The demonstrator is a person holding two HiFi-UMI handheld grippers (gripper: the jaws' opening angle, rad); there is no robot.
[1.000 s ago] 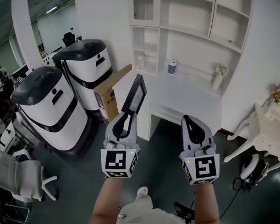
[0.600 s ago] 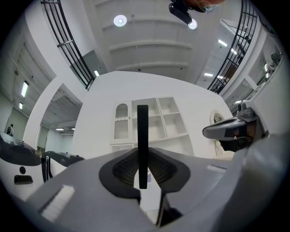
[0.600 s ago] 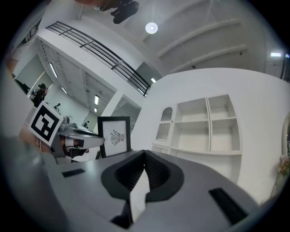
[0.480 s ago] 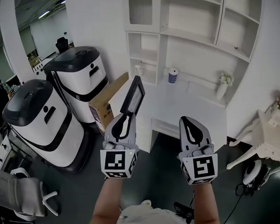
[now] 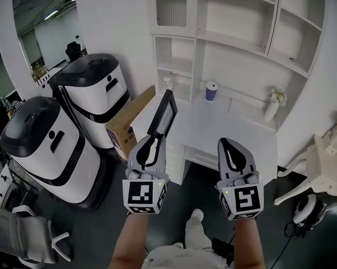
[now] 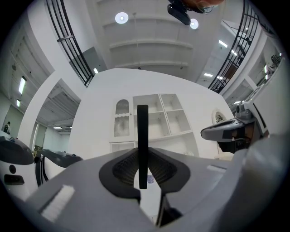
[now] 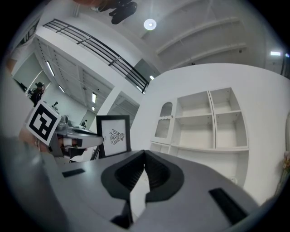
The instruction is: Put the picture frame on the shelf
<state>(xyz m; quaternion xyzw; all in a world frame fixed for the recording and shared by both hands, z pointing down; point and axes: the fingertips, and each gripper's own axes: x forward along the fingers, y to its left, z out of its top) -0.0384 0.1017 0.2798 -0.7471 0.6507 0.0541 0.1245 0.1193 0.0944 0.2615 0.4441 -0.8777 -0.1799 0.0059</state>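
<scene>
Black picture frame [image 5: 162,113], pinched by its thin lower edge in the left tongs [image 5: 153,139] and upright in mid-air on the near side of the shelf [image 5: 238,42], risked pivoting out of so small a grip; the right tongs [image 5: 228,143] were closed, empty.

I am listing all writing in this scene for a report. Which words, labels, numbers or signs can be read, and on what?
No text is readable.
Left cube: square code, no letters.
Right cube: square code, no letters.
Frame: a drawing, no readable words.
Box: label too small.
Cup: print blurred.
</scene>
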